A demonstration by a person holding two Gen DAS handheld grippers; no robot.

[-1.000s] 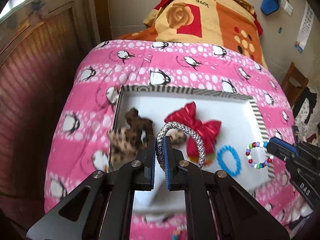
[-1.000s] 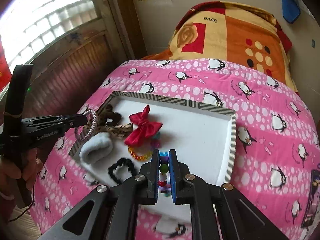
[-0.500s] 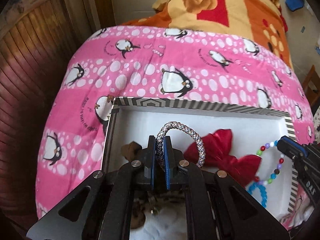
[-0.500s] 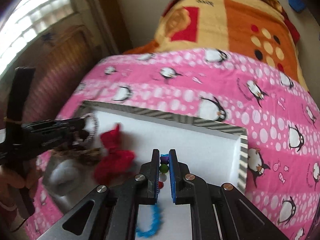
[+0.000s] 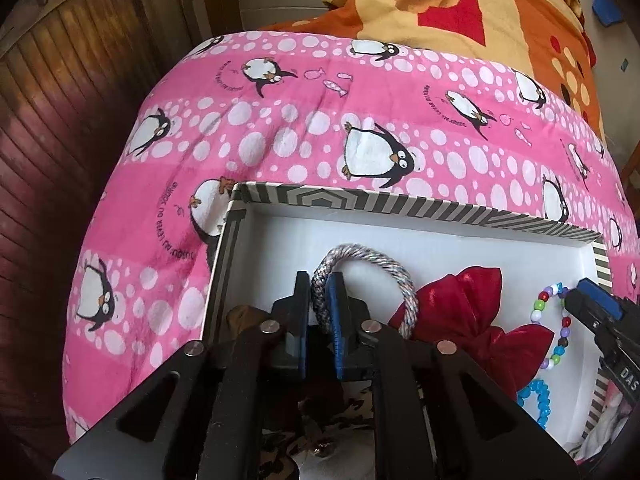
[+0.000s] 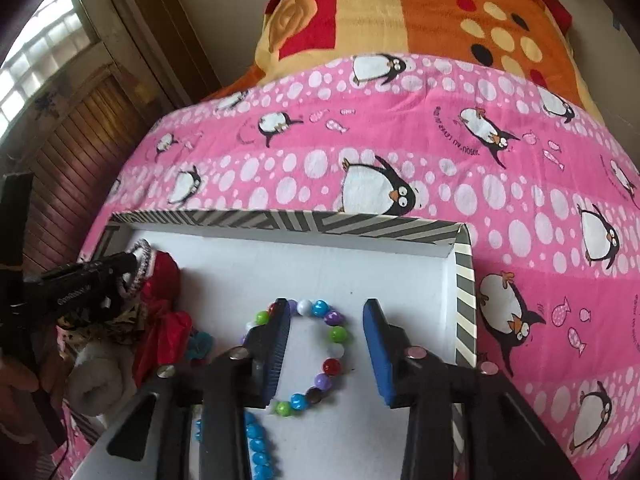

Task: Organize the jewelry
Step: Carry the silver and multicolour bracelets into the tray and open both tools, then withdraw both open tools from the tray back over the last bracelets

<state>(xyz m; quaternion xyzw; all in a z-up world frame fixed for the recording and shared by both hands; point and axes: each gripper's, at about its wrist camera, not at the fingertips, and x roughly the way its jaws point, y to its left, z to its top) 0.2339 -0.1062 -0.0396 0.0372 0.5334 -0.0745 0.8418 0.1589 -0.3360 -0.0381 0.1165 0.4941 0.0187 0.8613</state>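
A white tray with a grey-striped rim [image 5: 360, 200] [image 6: 280, 220] lies on a pink penguin bedspread. My left gripper [image 5: 319, 296] [image 6: 134, 266] points down into the tray's left part. A silver braided ring [image 5: 372, 258] stands upright between its pads, which still touch it as the jaws are opening. My right gripper [image 6: 326, 308] [image 5: 582, 298] hangs over the tray's right part, its jaws opening wide. A multicoloured bead bracelet [image 6: 337, 334] [image 5: 560, 334] lies flat on the tray floor between its fingers, free of the pads.
In the tray lie a red bow [image 5: 476, 292] [image 6: 164, 276], a blue bead bracelet [image 5: 536, 400] [image 6: 256, 444], a white fluffy band [image 6: 96, 380] and a leopard-print scrunchie [image 5: 340, 412]. An orange blanket [image 6: 440, 8] is heaped behind. Wood panelling [image 5: 60, 140] stands at the left.
Both grippers came down and forward over the tray. The right jaws opened and the bead bracelet now lies on the tray floor. The left jaws widened slightly around the braided ring.
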